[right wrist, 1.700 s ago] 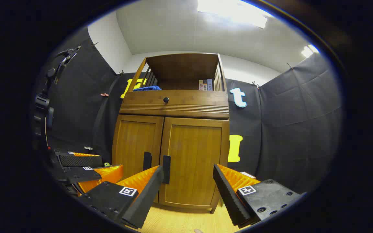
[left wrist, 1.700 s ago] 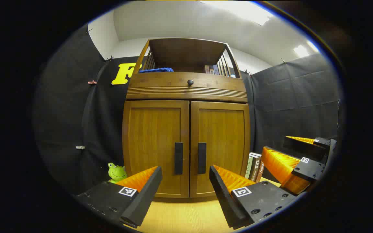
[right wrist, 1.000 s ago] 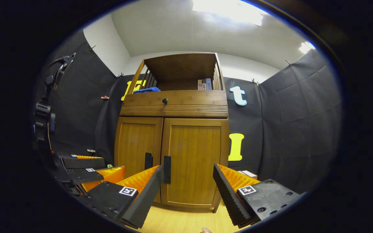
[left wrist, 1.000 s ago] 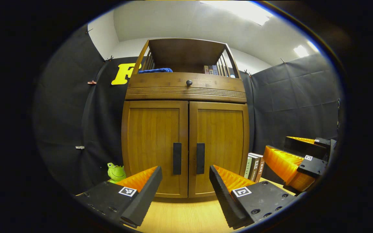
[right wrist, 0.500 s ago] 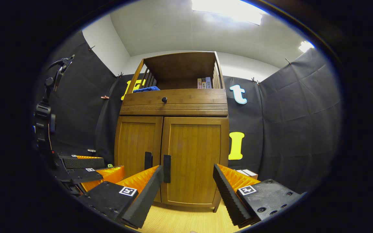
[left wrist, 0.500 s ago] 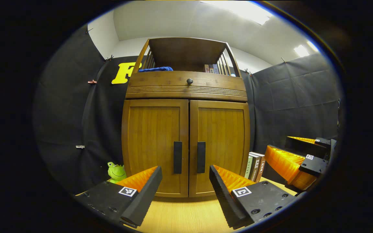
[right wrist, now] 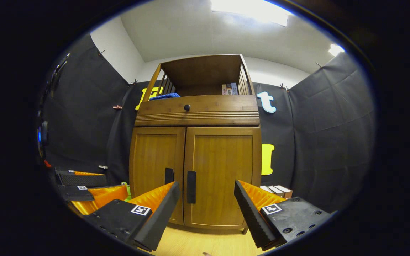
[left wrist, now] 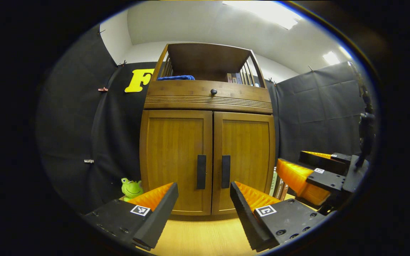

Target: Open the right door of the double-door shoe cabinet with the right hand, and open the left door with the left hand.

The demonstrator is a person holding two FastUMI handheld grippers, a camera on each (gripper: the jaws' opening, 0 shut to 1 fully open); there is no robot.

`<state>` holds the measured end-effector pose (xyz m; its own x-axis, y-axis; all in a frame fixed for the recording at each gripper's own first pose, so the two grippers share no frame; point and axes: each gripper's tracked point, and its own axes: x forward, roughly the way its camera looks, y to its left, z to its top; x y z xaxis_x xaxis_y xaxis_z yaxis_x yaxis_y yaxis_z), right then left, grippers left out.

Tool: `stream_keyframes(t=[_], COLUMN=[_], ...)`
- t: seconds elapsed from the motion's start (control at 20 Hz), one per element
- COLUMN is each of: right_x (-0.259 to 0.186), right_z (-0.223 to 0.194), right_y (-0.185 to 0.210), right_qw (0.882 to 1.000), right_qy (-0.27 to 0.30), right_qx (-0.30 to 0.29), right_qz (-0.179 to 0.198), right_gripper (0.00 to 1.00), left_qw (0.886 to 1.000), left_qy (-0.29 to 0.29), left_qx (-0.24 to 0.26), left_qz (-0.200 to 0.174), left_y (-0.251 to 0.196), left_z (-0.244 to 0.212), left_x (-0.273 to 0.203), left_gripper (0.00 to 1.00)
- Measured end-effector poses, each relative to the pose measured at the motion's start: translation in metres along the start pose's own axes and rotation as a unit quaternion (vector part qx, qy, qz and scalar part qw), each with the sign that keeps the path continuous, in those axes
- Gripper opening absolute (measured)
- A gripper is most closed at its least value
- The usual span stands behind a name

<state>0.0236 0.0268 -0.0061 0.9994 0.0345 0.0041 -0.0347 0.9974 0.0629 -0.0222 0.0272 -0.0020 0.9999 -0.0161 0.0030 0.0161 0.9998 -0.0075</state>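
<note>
A brown wooden shoe cabinet [left wrist: 208, 103] [right wrist: 198, 117] stands ahead with both doors closed. The left door [left wrist: 174, 160] [right wrist: 155, 160] and right door [left wrist: 246, 156] [right wrist: 222, 170] each carry a dark vertical handle by the middle seam: left handle [left wrist: 201, 171] [right wrist: 169, 175], right handle [left wrist: 225, 171] [right wrist: 191, 182]. My left gripper [left wrist: 203, 213] is open, short of the doors, with nothing between its fingers. My right gripper [right wrist: 206, 213] is open too, facing the right door. In the left gripper view the right gripper [left wrist: 311, 170] appears at the right. In the right gripper view the left gripper [right wrist: 84, 186] appears at the lower left.
A drawer with a round knob [left wrist: 213, 91] sits above the doors, with an open shelf holding a blue cloth [left wrist: 175, 77] and books [left wrist: 234, 77]. A green frog toy [left wrist: 131, 187] stands left of the cabinet, books [right wrist: 276, 191] to its right. Light wooden floor [left wrist: 205, 236] lies below.
Both grippers have drifted a little: the cabinet sits slightly further right in each view, and the right gripper has come further into the left gripper view. Doors stay closed, both grippers open.
</note>
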Motion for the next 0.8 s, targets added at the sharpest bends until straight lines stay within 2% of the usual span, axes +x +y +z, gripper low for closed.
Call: stream_keyframes(t=[0.2, 0.45, 0.8], right_x=[0.028, 0.073, 0.132], right_z=[-0.01, -0.043, -0.082], right_y=[0.013, 0.034, 0.048], right_qw=[1.0, 0.999, 0.998], right_qy=[0.001, 0.028, 0.058], right_qx=[0.012, -0.013, 0.011], right_qz=[-0.001, 0.008, -0.003], right_gripper=[0.97, 0.97, 0.94], left_qw=[1.0, 0.999, 0.999], left_qy=[0.001, -0.002, -0.009], left_qx=[0.006, 0.011, 0.014], left_qz=[0.013, 0.034, 0.048], left_y=[0.022, 0.053, 0.082], left_z=[-0.001, 0.001, -0.001], left_x=[-0.013, -0.031, -0.045], left_gripper=[0.91, 0.91, 0.92])
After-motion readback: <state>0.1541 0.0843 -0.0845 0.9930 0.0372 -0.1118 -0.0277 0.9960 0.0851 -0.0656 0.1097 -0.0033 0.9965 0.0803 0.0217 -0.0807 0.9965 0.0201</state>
